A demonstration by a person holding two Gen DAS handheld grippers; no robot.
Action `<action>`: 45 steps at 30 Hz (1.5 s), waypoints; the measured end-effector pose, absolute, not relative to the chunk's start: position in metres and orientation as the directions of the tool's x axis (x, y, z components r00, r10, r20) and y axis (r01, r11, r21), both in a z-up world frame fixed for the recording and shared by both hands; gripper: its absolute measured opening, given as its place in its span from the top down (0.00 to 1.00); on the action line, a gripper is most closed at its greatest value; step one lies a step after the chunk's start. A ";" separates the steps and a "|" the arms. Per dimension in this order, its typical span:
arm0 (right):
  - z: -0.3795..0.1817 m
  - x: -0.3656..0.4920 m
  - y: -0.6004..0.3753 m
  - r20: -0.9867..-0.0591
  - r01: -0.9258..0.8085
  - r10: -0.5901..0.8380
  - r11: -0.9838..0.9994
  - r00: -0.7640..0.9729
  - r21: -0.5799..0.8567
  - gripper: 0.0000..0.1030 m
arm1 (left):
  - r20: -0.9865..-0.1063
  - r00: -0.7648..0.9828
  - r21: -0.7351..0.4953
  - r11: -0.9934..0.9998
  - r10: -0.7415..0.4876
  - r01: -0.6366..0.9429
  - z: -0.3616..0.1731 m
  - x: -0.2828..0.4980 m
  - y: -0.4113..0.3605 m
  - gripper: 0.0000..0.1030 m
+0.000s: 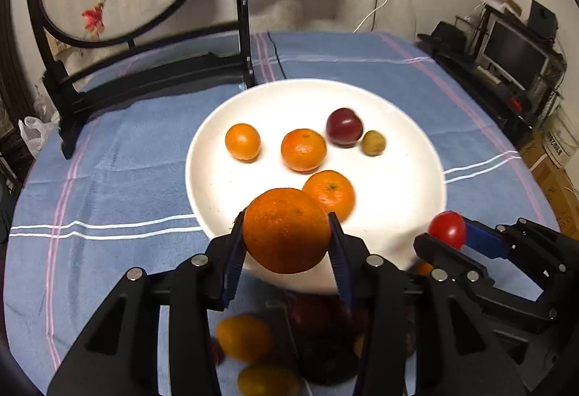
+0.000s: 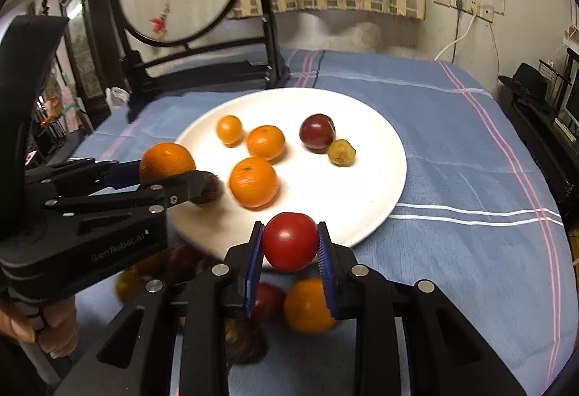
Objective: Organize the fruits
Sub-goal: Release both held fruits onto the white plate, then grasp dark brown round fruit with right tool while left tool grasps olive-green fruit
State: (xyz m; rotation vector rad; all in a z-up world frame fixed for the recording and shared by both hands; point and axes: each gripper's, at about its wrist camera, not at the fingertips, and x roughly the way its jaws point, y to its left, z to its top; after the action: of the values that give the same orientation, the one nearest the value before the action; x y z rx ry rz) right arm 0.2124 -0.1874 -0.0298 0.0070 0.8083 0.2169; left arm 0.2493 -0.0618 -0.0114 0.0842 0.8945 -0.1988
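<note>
Fruits were split between a white plate (image 1: 416,215) and the blue striped cloth (image 1: 119,178) covering the counter. The left hand-held gripper (image 1: 287,233) clenched a large mandarin (image 1: 286,229) above the plate's near rim. The right hand-held gripper (image 2: 290,244) pinched a red tomato (image 2: 290,241) between its blue pads, also over the near rim. On the plate lay three smaller mandarins (image 2: 253,181), a dark red plum (image 2: 317,132) and, touching it, a small yellowish-green fruit (image 2: 341,152). More fruit, blurred, sat on the cloth by the counter's near edge beneath both grippers, including an orange one (image 2: 307,305)
</note>
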 end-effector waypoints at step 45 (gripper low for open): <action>-0.076 0.130 -0.151 -0.797 -0.289 0.160 0.957 0.583 -0.020 0.39 | -0.753 0.648 -0.081 0.993 -0.114 0.081 -0.033 0.164 0.017 0.31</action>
State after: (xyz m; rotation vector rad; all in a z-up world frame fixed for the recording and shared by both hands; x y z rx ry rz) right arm 0.1303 -0.1506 -0.0758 -0.1533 0.9123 0.2634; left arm 0.1637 0.0166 -0.0329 -0.0414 0.8590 -0.1110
